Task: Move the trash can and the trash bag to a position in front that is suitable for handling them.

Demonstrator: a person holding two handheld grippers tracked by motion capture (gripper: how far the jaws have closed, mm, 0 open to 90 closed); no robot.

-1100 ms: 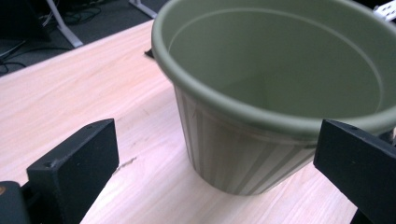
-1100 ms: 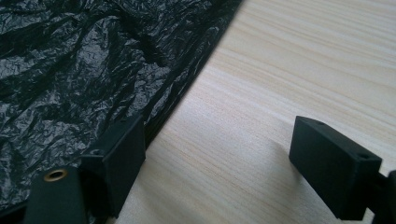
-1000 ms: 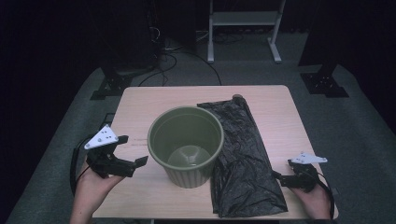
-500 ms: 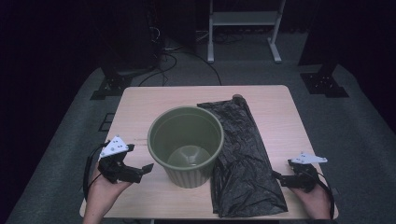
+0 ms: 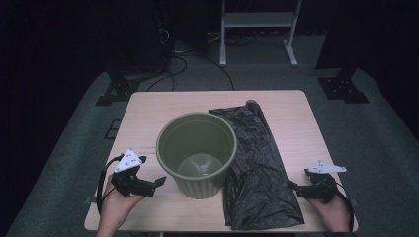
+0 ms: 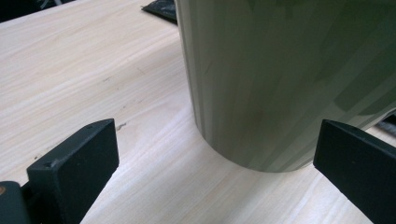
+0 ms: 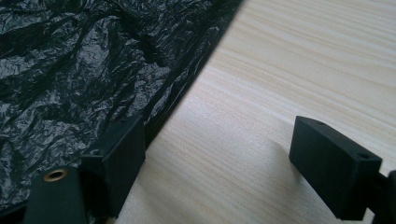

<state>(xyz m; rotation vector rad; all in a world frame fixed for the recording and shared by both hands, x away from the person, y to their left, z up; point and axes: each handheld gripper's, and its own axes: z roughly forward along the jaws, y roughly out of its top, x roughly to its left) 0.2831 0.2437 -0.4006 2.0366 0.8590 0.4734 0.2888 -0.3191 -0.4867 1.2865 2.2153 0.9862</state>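
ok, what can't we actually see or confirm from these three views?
- Left edge of the crumpled black plastic bag: high view, hidden behind the ribbed olive-green plastic bin.
- Bin's rim and inside: left gripper view, cut off by the top edge.
- Small brown object at the bag's far end: high view, too small to identify.

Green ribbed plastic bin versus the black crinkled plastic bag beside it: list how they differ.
The green ribbed plastic bin stands upright and open-topped; the black crinkled plastic bag lies flat. The bin is rigid, with smooth vertical ribs; the bag is limp and wrinkled. Both rest on the light wooden table, side by side, and neither is gripped.
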